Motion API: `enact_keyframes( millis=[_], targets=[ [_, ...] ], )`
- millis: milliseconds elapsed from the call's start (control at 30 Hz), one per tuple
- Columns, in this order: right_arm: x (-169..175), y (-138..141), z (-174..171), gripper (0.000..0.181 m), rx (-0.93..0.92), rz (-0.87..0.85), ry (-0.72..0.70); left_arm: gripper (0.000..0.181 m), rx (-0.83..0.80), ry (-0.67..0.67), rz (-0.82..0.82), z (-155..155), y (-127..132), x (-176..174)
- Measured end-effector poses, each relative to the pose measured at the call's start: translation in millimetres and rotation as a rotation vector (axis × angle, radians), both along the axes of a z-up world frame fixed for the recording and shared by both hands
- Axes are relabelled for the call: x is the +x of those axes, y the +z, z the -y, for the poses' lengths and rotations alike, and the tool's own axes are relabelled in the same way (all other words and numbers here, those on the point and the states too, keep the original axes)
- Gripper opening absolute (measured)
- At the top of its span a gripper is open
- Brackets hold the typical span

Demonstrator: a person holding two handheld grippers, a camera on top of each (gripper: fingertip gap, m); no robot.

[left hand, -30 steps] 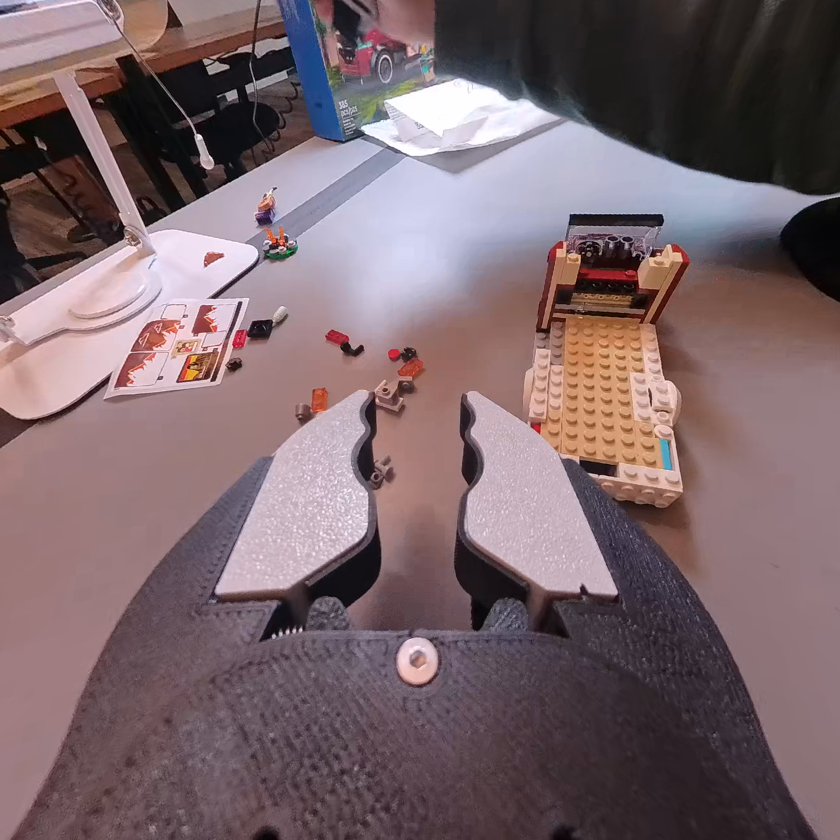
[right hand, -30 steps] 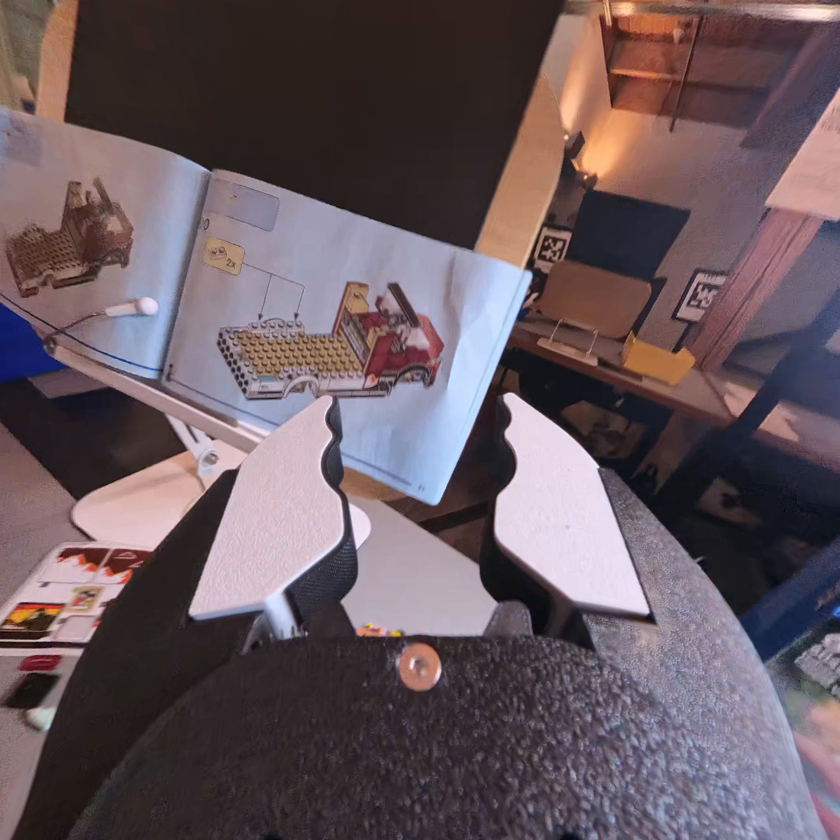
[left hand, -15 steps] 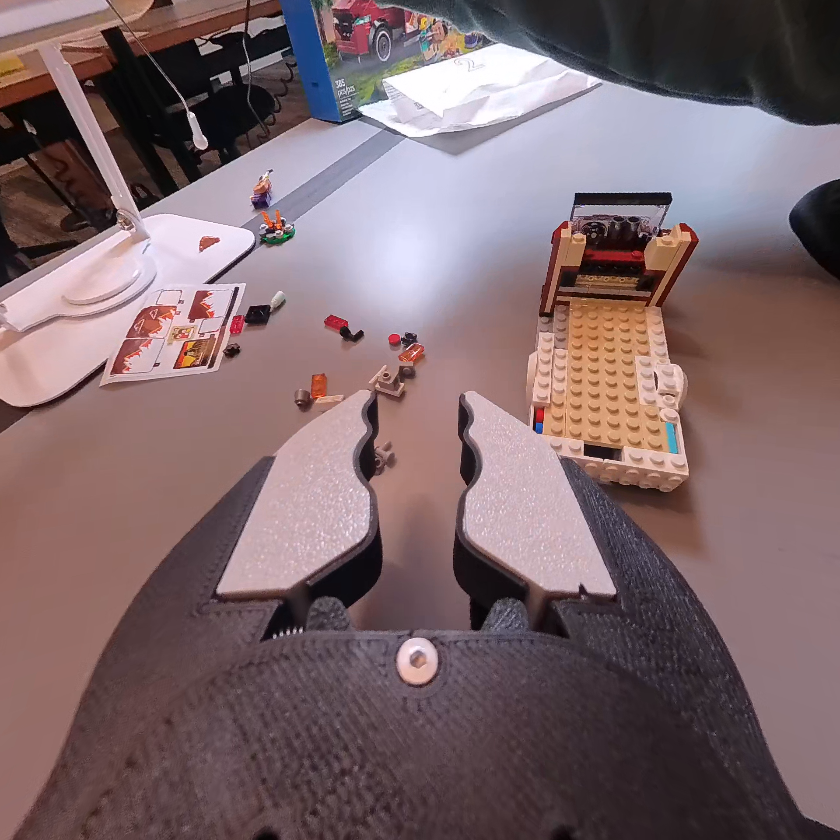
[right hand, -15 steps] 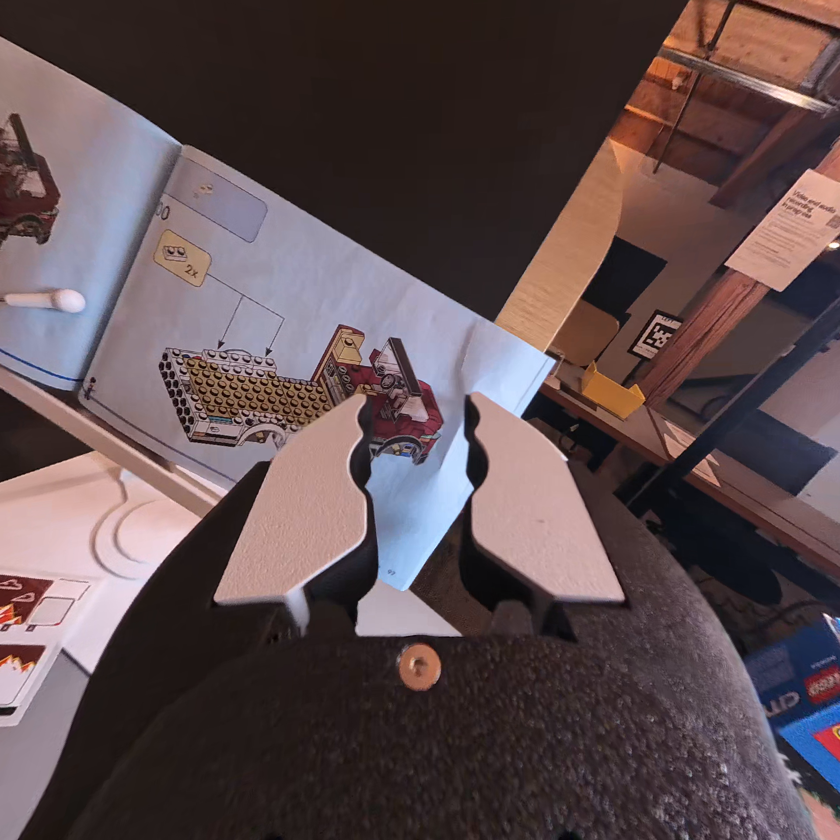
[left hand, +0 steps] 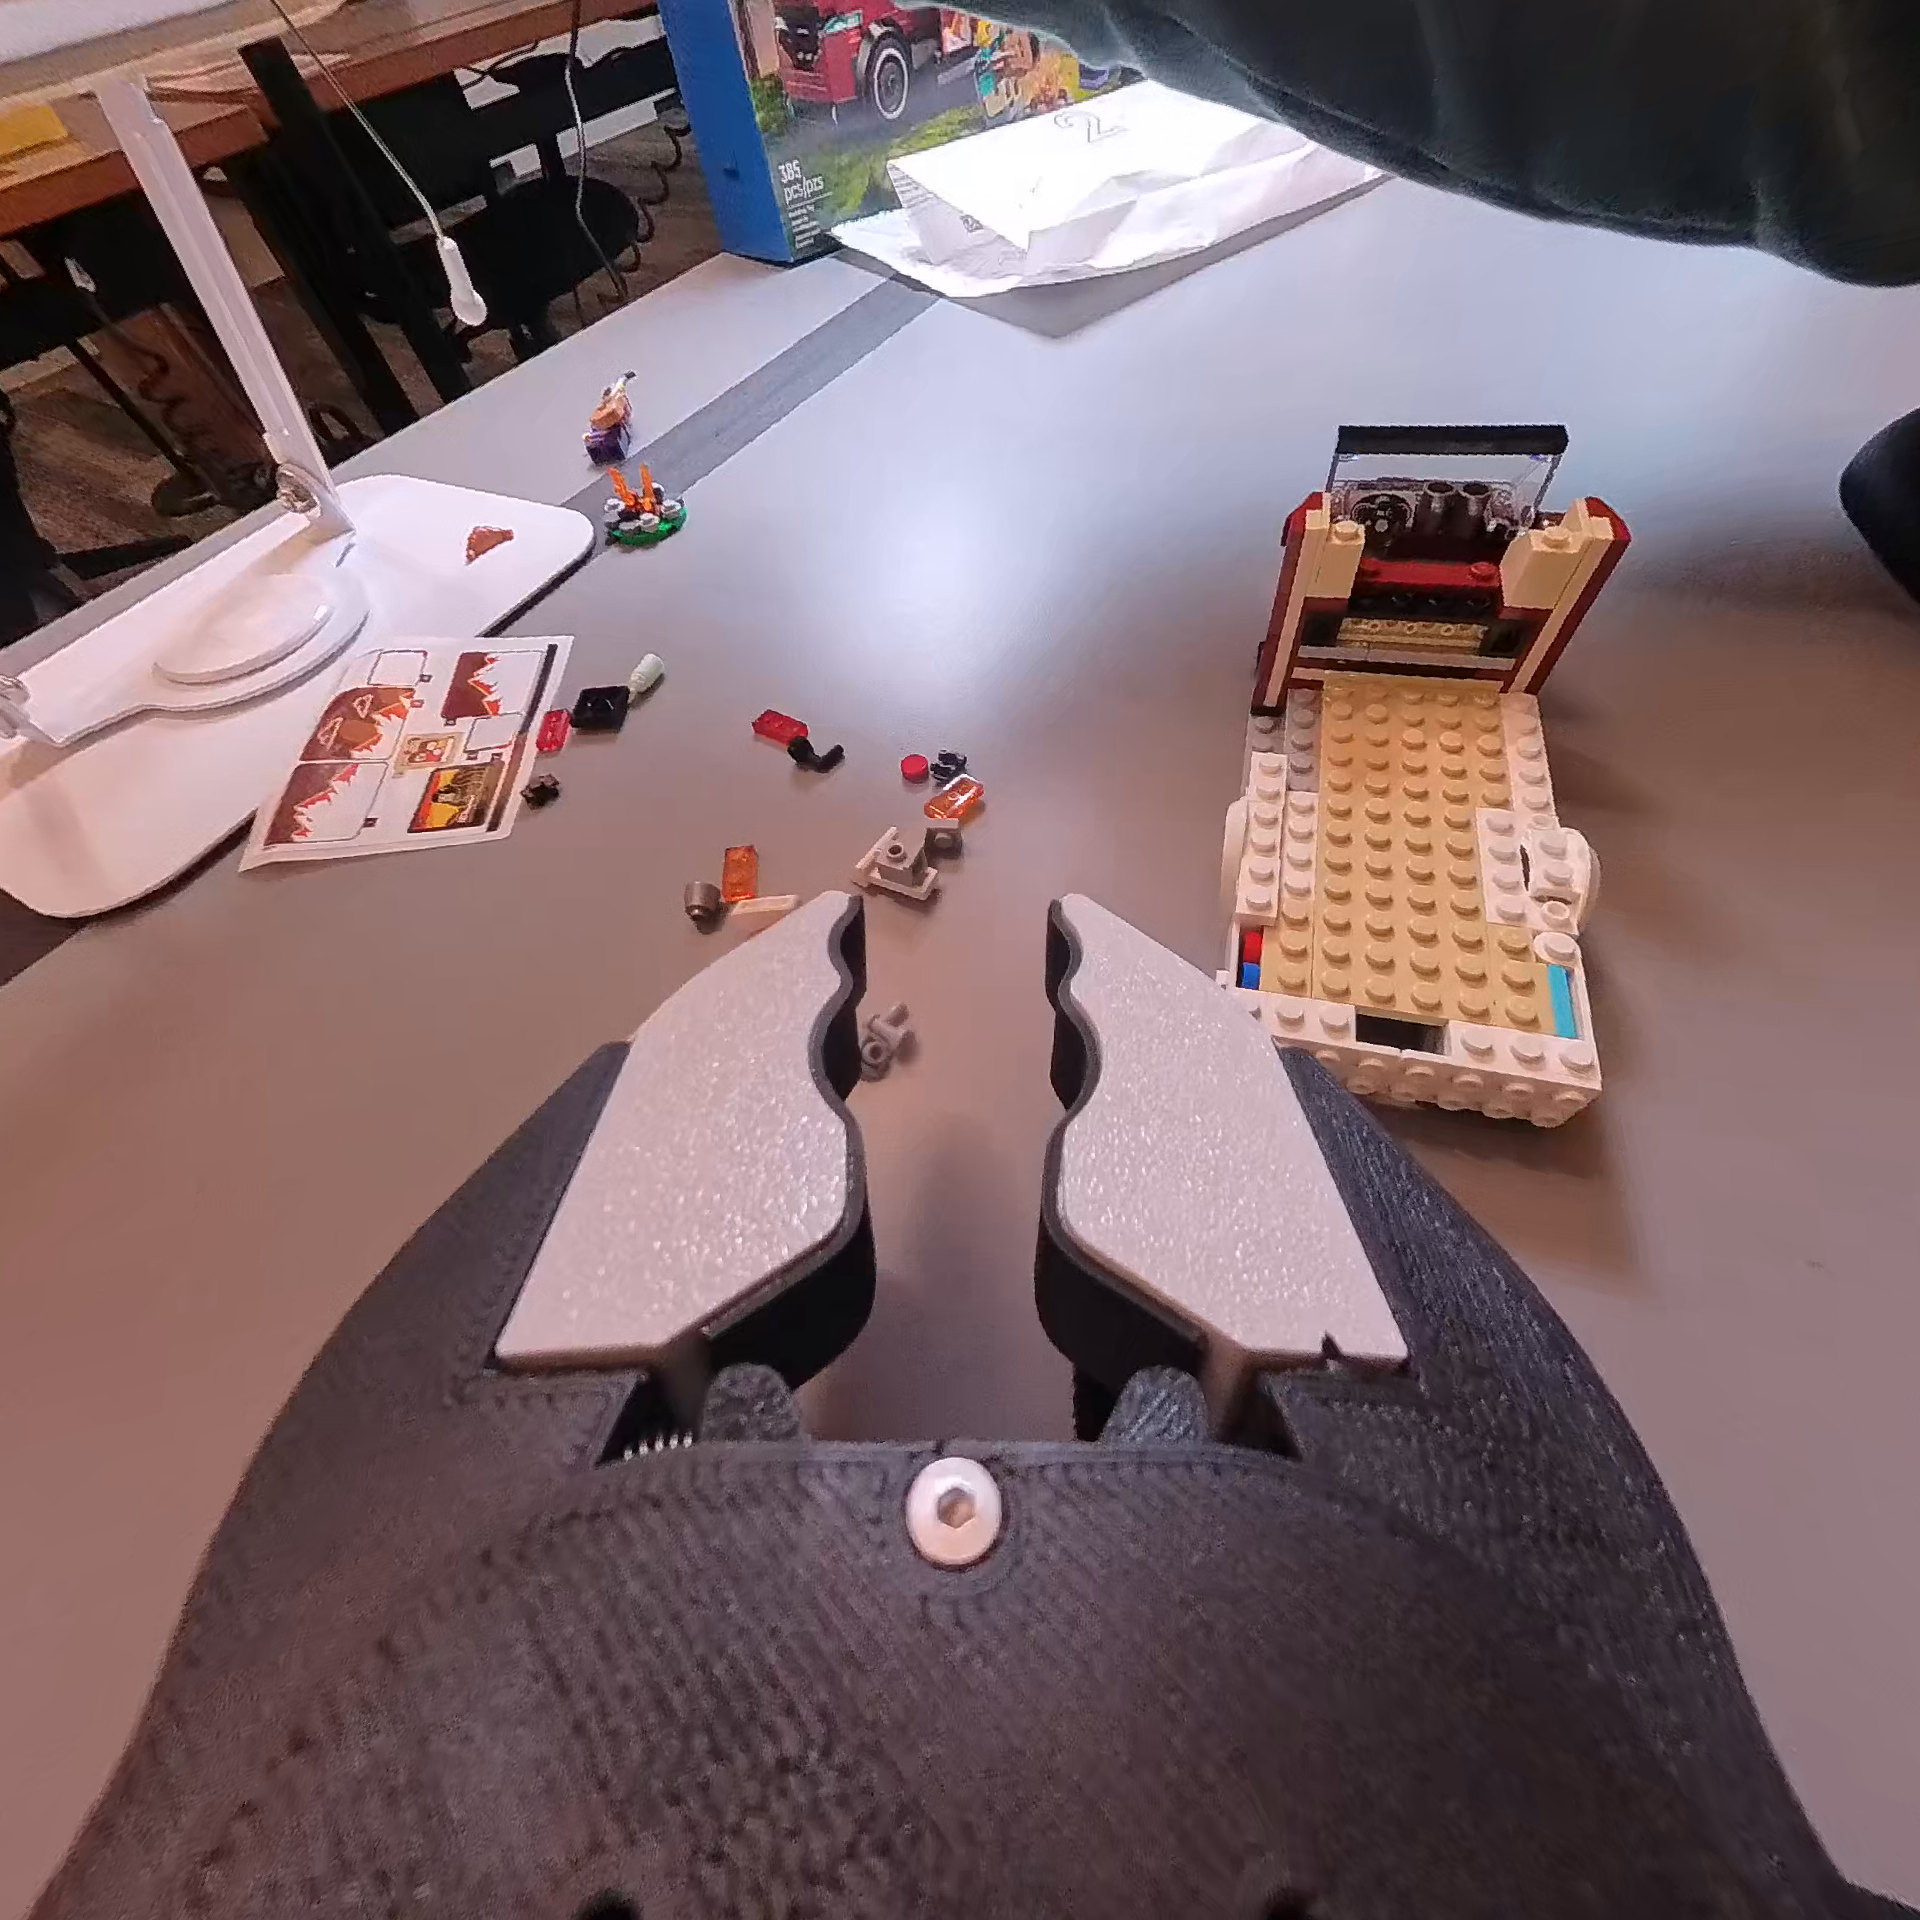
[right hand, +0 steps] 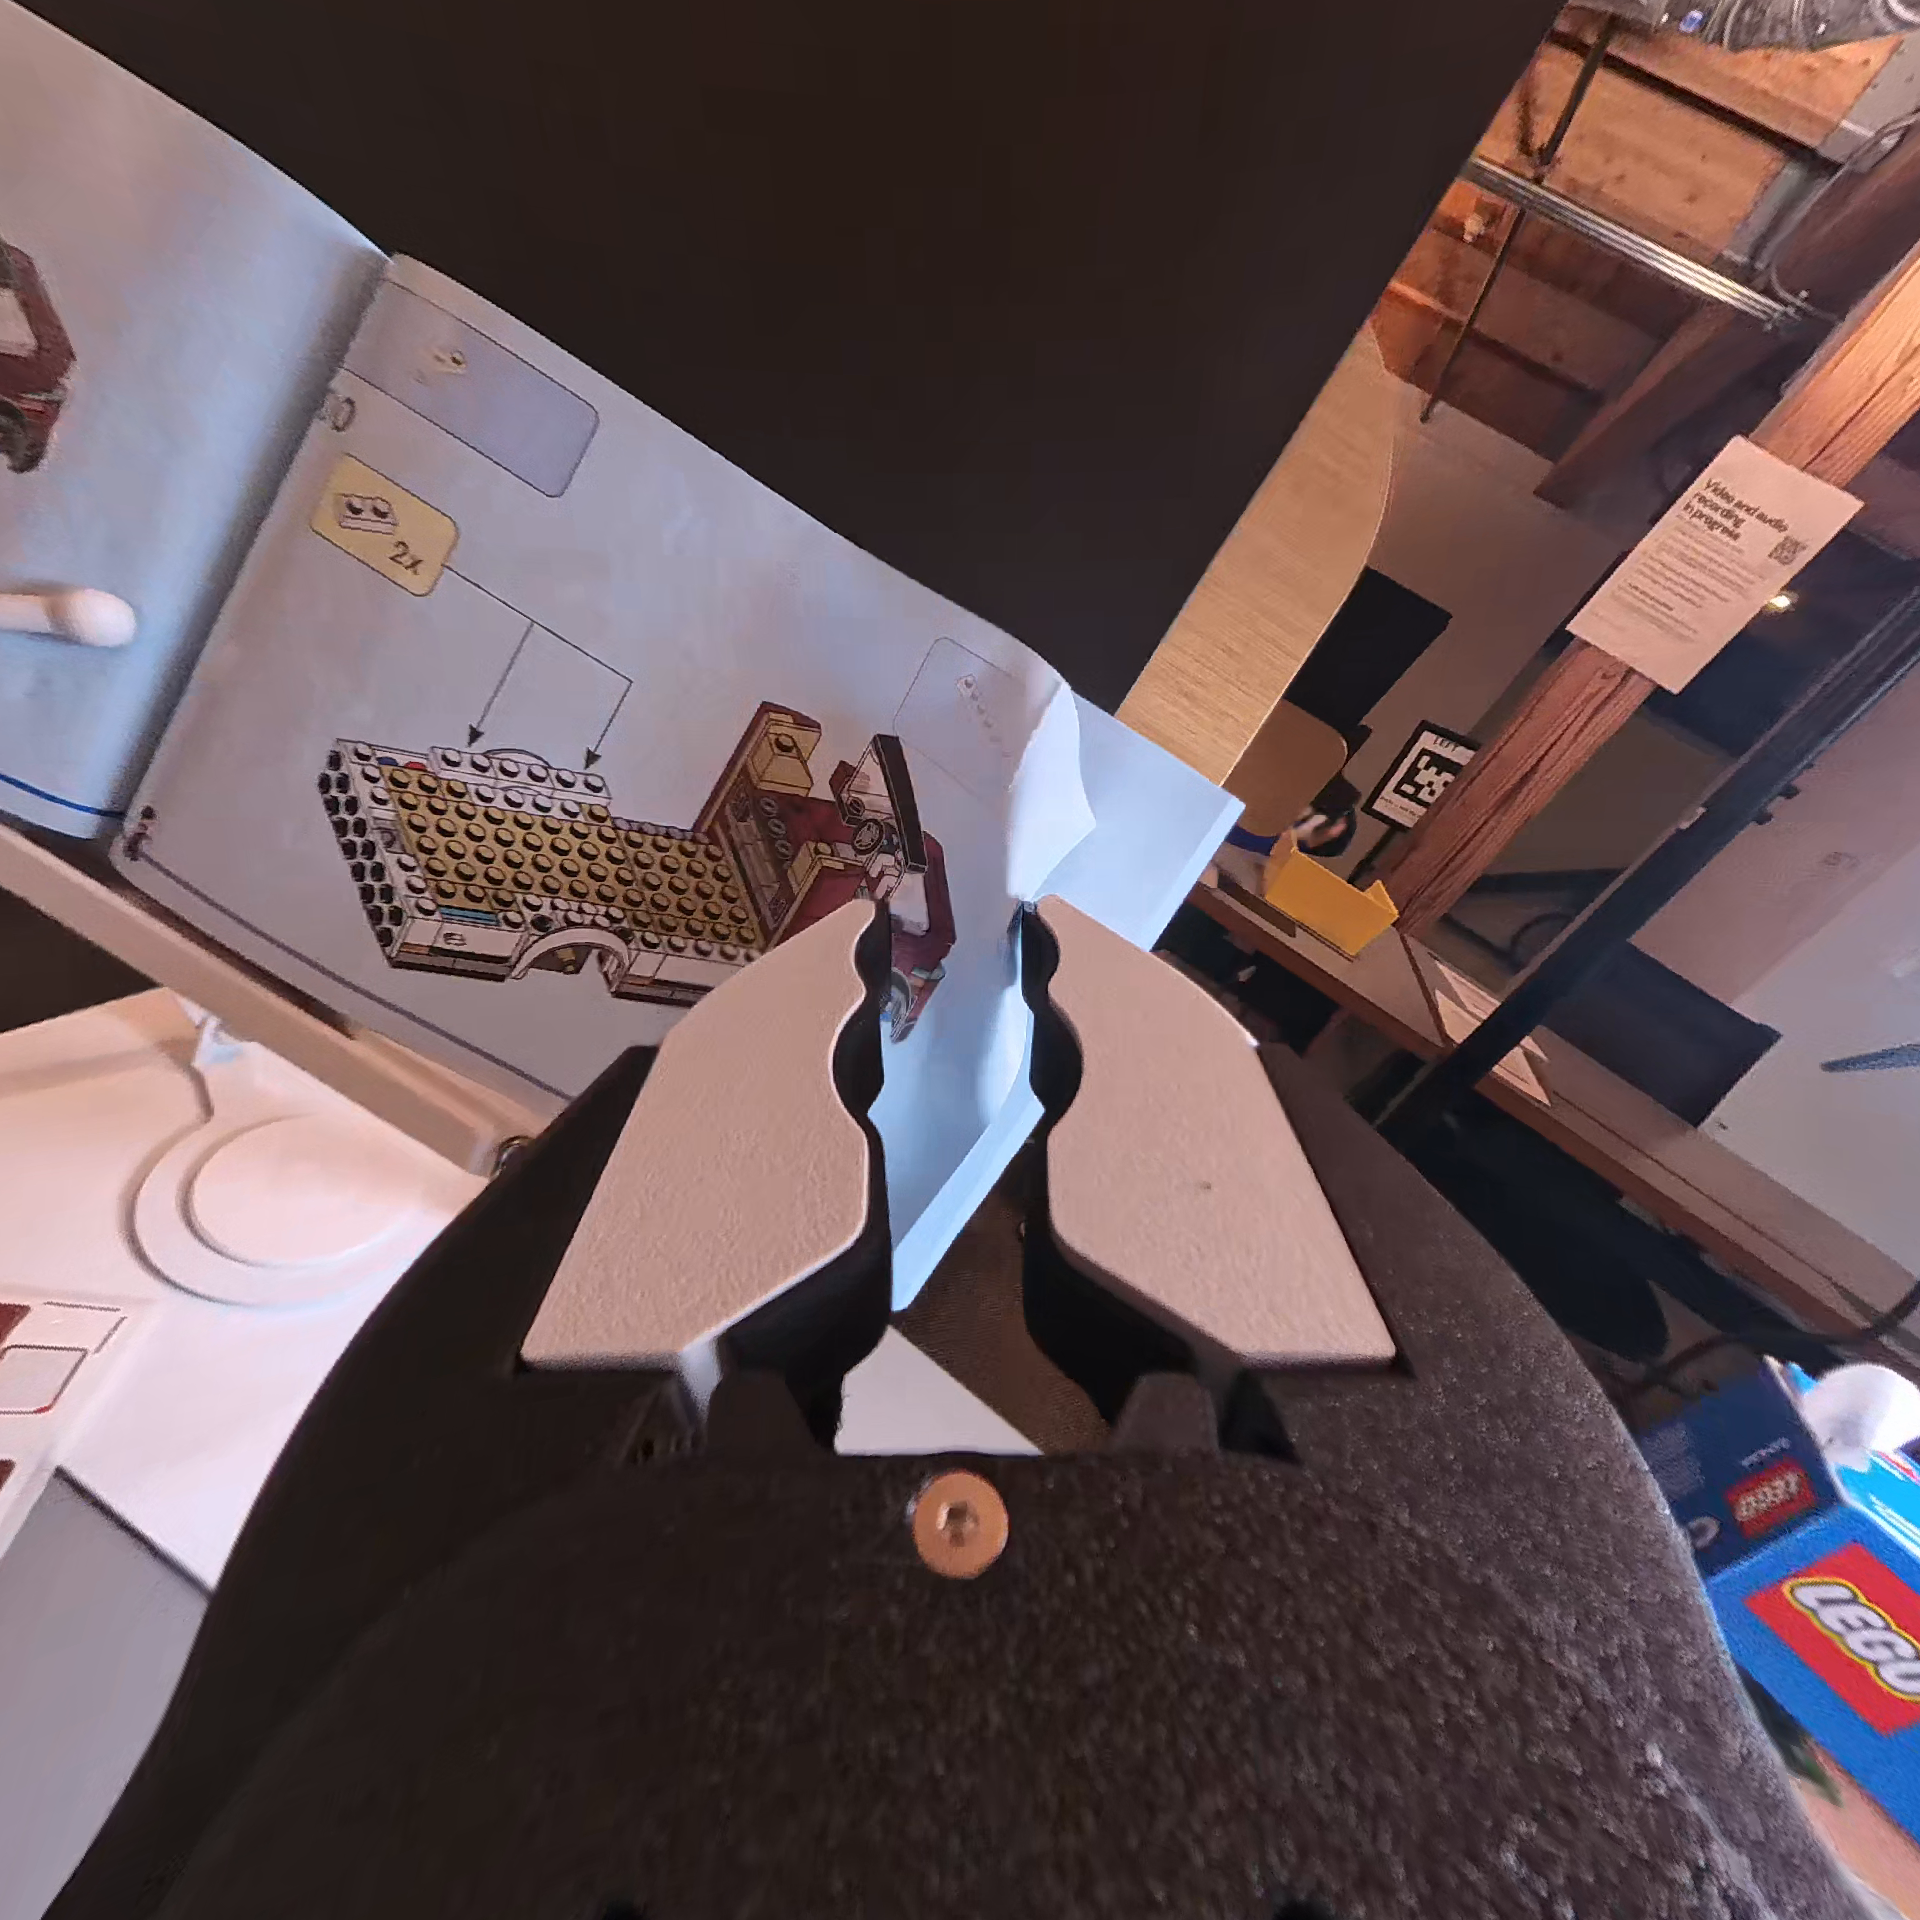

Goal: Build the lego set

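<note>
In the left wrist view a half-built Lego truck [left hand: 1403,831], with a tan studded bed and a dark red cab, sits on the grey table [left hand: 1039,468] right of my left gripper [left hand: 956,914]. That gripper is open and empty, low over the table. A small grey piece [left hand: 883,1034] lies by its left finger, and loose pieces [left hand: 904,862] lie just ahead. In the right wrist view my right gripper [right hand: 954,914] is narrowly open around the lower right corner of the open instruction booklet [right hand: 623,644]. The page corner [right hand: 1049,790] curls against the right finger.
A sticker sheet [left hand: 405,748] and the white stand base [left hand: 208,675] lie at the left. A small campfire build [left hand: 644,509] stands farther back. The blue set box [left hand: 831,104] and a white paper bag [left hand: 1091,177] are at the far edge. A dark sleeve [left hand: 1558,104] crosses above. Left tips to right tips: about 40 cm. The small grey piece [left hand: 883,1034] lies some 4 cm from my left tips, 40 cm from my right tips.
My right gripper has moved in on the booklet's right page corner and its jaws have narrowed around it; the corner now curls. My left gripper has barely shifted and stays open.
</note>
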State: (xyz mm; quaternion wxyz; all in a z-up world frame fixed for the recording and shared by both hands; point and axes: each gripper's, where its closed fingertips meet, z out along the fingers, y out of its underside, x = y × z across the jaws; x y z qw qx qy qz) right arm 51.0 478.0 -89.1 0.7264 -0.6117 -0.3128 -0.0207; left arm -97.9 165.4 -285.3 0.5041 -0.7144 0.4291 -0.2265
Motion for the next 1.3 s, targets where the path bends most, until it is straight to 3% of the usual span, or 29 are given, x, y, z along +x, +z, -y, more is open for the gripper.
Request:
enact_keyframes(
  millis=[100,233,400,467,633,733,767,900,1067,1167,1300],
  targets=[
    [-1.8,-5.8,9.9,0.021,-0.056,-0.031,0.063,0.035,0.049,0.062,-0.005,-15.4,11.6,-5.0],
    [-3.8,-17.0,20.5,0.021,-0.181,-0.089,0.165,0.039,0.176,0.17,0.002,-57.5,61.3,-7.2],
    [-4.6,-37.5,24.8,0.022,-0.396,-0.12,0.31,0.041,0.351,0.349,-0.026,-137.8,142.1,-9.4],
    [-6.9,-42.6,28.9,0.021,-0.46,-0.12,0.385,0.046,0.341,0.401,-0.086,-175.9,156.9,-11.7],
    [-15.3,-35.4,54.3,0.004,-0.49,-0.104,0.556,0.038,0.289,0.442,-0.283,-247.4,146.4,-17.7],
    [-25.0,-26.6,75.5,0.0,-0.469,-0.065,0.639,0.006,0.346,0.467,-0.348,-260.6,143.5,-27.3],
    [-30.9,-23.9,84.2,0.0,-0.465,-0.047,0.672,0.003,0.359,0.459,-0.328,-260.7,144.1,-28.5],
    [-62.1,-13.1,113.6,0.0,-0.446,0.016,0.767,0.002,0.358,0.49,-0.099,-256.1,153.9,-37.6],
    [-112.9,-6.6,133.1,0.001,-0.423,0.108,0.8,0.002,0.297,0.618,0.208,-254.2,165.7,-81.9],
    [-145.2,-10.4,126.5,0.002,-0.408,0.162,0.762,0.004,0.211,0.663,0.339,-255.8,154.0,-106.7],
    [-180.4,-24.4,105.6,0.006,-0.42,0.184,0.703,0.005,0.183,0.651,0.404,-254.9,148.0,-113.2]
  ],
)
